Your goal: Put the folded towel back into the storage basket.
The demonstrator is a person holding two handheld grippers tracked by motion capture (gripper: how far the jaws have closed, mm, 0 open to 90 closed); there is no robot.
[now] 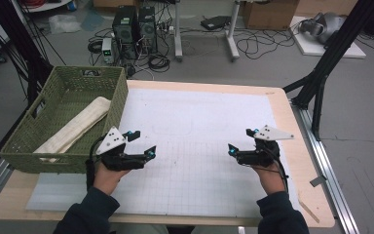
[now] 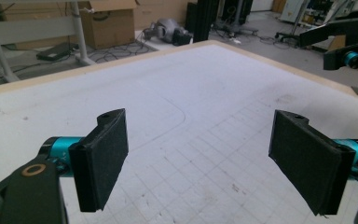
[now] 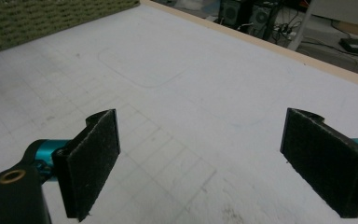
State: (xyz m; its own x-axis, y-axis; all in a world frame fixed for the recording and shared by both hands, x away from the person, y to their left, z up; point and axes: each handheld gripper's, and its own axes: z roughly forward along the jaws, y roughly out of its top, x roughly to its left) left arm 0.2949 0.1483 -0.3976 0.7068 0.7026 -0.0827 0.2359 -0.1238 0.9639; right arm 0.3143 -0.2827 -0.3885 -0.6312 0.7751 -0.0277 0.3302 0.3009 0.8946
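Note:
My left gripper (image 1: 142,143) hovers over the white grid mat (image 1: 199,146) just right of the green basket (image 1: 34,141), open with nothing between its pads (image 2: 100,158). My right gripper (image 1: 241,140) is over the mat's right half, open and empty too, its pads (image 3: 93,161) wide apart. A rolled cream towel (image 1: 75,127) lies inside the basket. In the left gripper view the right gripper (image 2: 349,58) shows at the far upper right.
The green wicker basket wall (image 3: 51,18) stands at the table's left edge. A wooden table border (image 1: 302,146) surrounds the mat. Beyond the table are computer towers (image 1: 134,29), cables, cardboard boxes and a black stand leg (image 1: 321,83) at the right.

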